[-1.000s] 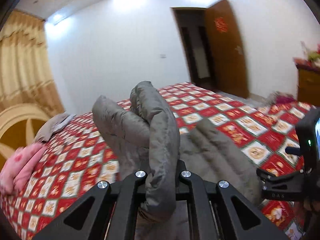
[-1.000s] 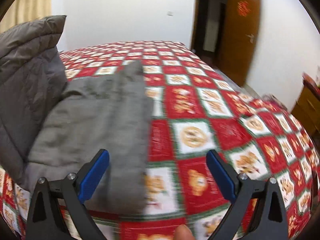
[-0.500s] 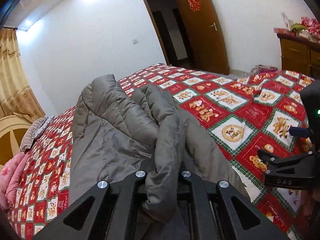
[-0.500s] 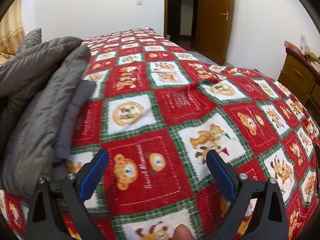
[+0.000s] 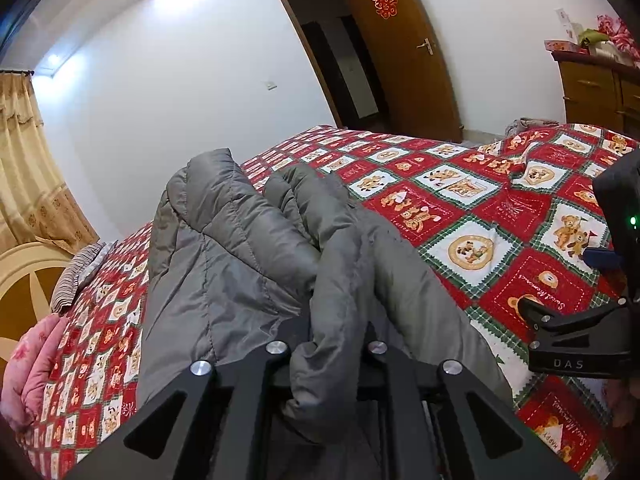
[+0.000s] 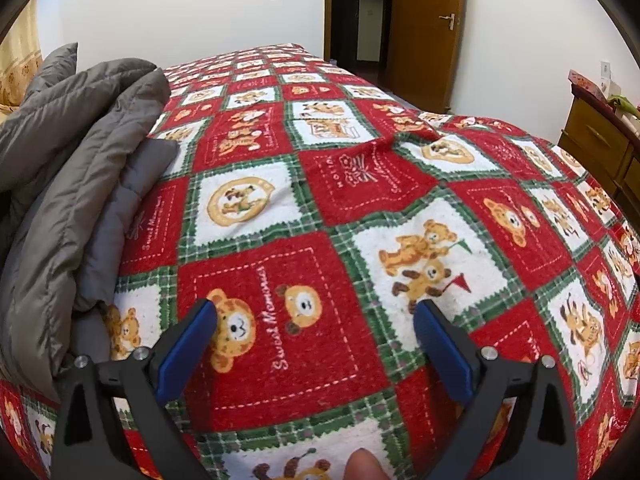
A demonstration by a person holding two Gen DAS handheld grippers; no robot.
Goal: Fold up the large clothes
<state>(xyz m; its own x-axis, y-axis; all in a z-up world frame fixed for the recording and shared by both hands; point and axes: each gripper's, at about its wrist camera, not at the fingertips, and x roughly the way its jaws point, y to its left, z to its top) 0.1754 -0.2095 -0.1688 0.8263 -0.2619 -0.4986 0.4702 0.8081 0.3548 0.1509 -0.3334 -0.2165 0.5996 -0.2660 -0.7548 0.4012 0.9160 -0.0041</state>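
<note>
A grey padded jacket (image 5: 240, 264) lies bunched on the red bear-print bedspread (image 5: 480, 208). My left gripper (image 5: 336, 332) has a thick fold of the jacket pinched between its black fingers. Its jaws are starting to open, with the fabric still between them and hiding the fingertips. In the right wrist view the jacket (image 6: 68, 184) lies along the left side. My right gripper (image 6: 316, 320) stands open just above the bedspread (image 6: 360, 184), to the right of the jacket, with nothing between its blue pads. Its body also shows at the right edge of the left wrist view.
A pink cloth (image 5: 36, 364) and a striped cloth (image 5: 76, 276) lie near the headboard (image 5: 24, 276) at the left. A wooden dresser (image 5: 600, 88) stands at the right, beyond the bed. An open brown door (image 5: 400, 60) is at the back. A fingertip (image 6: 362, 464) shows at the bottom edge.
Both grippers have come down towards the bed. The jacket, held up before, now rests on the bedspread. The right gripper has moved to the right, off the jacket, and stays open.
</note>
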